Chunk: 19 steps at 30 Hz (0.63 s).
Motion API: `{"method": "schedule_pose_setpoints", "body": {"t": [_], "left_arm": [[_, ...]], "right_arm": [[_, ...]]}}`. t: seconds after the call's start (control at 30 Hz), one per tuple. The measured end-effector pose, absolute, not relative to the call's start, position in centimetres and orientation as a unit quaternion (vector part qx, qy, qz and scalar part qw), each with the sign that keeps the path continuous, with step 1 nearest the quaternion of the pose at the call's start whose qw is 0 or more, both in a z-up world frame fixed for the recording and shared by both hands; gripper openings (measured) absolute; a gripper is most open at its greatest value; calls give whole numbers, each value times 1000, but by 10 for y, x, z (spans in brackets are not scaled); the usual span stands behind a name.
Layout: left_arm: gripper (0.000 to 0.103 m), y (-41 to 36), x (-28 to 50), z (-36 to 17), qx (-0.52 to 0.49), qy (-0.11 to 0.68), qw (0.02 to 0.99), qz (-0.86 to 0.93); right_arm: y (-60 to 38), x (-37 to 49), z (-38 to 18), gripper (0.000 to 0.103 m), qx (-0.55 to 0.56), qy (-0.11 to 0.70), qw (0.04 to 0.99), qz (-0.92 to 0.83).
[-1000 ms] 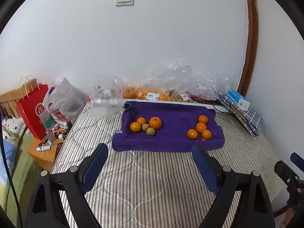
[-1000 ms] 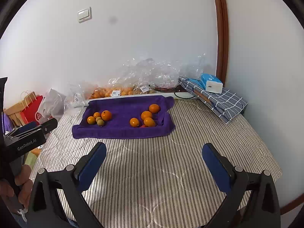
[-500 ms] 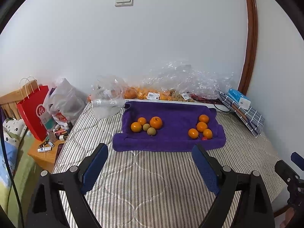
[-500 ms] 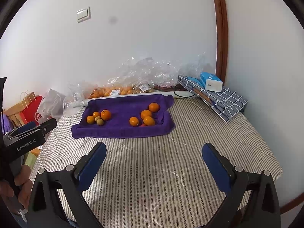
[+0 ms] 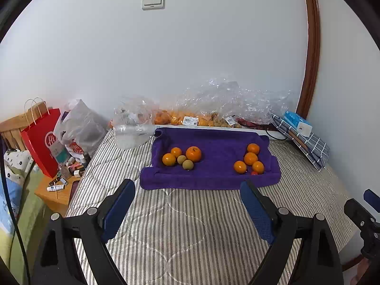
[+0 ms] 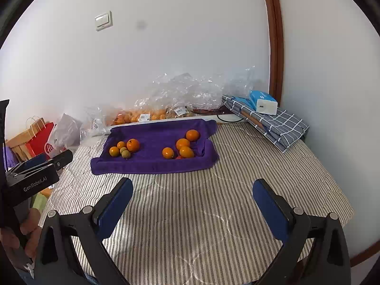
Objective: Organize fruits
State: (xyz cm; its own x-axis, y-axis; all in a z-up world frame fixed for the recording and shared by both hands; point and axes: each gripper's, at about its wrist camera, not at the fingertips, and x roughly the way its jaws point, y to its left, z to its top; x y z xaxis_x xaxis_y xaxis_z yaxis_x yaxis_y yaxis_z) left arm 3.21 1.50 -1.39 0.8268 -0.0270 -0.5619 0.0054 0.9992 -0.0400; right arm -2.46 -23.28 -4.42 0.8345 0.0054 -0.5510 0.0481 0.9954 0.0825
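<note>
Holding unchanged, fruits (image 5: 193, 154) unmoved, grippers (image 5: 187, 205) still

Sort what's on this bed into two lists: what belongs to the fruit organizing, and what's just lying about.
For the job:
- oranges
- small greenish fruits
- purple towel

Lying about:
- plastic bags
- red paper bag
- checked folded cloth
- blue box

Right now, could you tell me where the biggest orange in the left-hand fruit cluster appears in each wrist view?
Left wrist: the biggest orange sits left of centre on the purple towel, rightmost of its cluster.
Right wrist: the same orange lies on the towel's left part, left of picture centre.
Shared landmark: the wall switch above.
</note>
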Motion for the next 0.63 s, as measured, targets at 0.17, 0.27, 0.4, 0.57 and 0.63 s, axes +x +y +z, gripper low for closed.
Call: {"method": "schedule_pose_setpoints", "body": {"t": [0.17, 0.27, 0.4, 0.57, 0.63], "left_arm": [[90, 14, 31, -14, -15, 295, 955, -9], [90, 16, 30, -14, -19, 293, 956, -7], [90, 15, 29, -13, -18, 294, 956, -10], [90, 15, 29, -11, -17, 293, 956, -11], [90, 14, 27, -10, -12, 290, 957, -10]], "right_arm": [[-233, -26, -43, 100, 48, 286, 957, -10], [-233, -27, -43, 100, 49, 285, 957, -8], [-233, -28, -44, 100, 49, 285, 957, -7], [-233, -27, -43, 100, 48, 285, 957, -8], [-233, -27, -42, 100, 50, 285, 957, -6]]}}
